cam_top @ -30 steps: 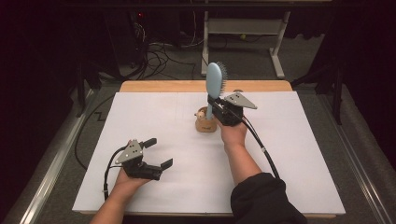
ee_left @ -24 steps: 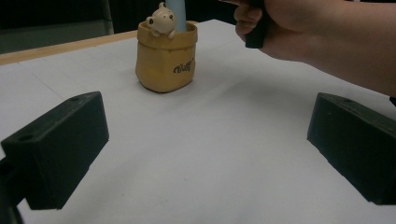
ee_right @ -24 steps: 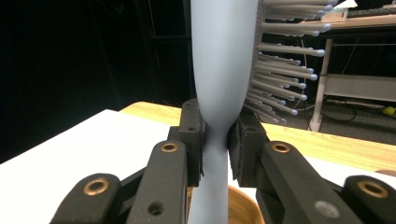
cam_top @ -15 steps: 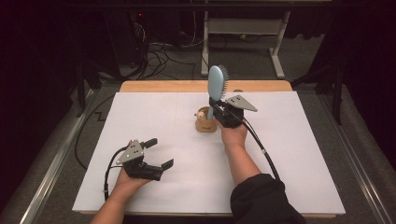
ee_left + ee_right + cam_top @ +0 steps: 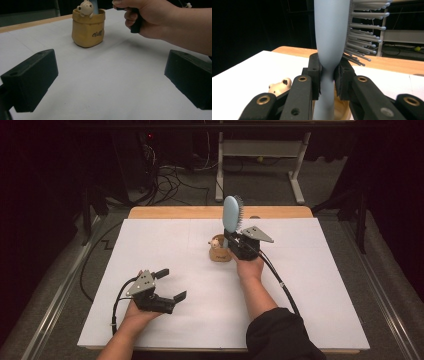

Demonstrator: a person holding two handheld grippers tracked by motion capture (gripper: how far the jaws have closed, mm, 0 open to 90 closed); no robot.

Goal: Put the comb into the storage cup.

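Gripping the upright hairbrush (image 5: 231, 214) above the yellow pot (image 5: 219, 253), right claw (image 5: 235, 241); left claw (image 5: 169, 284) wide, resting low.

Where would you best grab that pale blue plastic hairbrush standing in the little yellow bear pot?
Probably at the narrow neck of the pale blue hairbrush, below its bristles, pinching its smooth sides from the near side. The right gripper clamps there now, above the yellow pot.

1. White sheet (image 5: 310, 285) covers the table, under both grippers.
2. Wooden table edge (image 5: 175, 213) runs beyond the right gripper.
3. Tangled cables (image 5: 170, 175) and a white frame (image 5: 260, 150) on the floor, farther beyond it.
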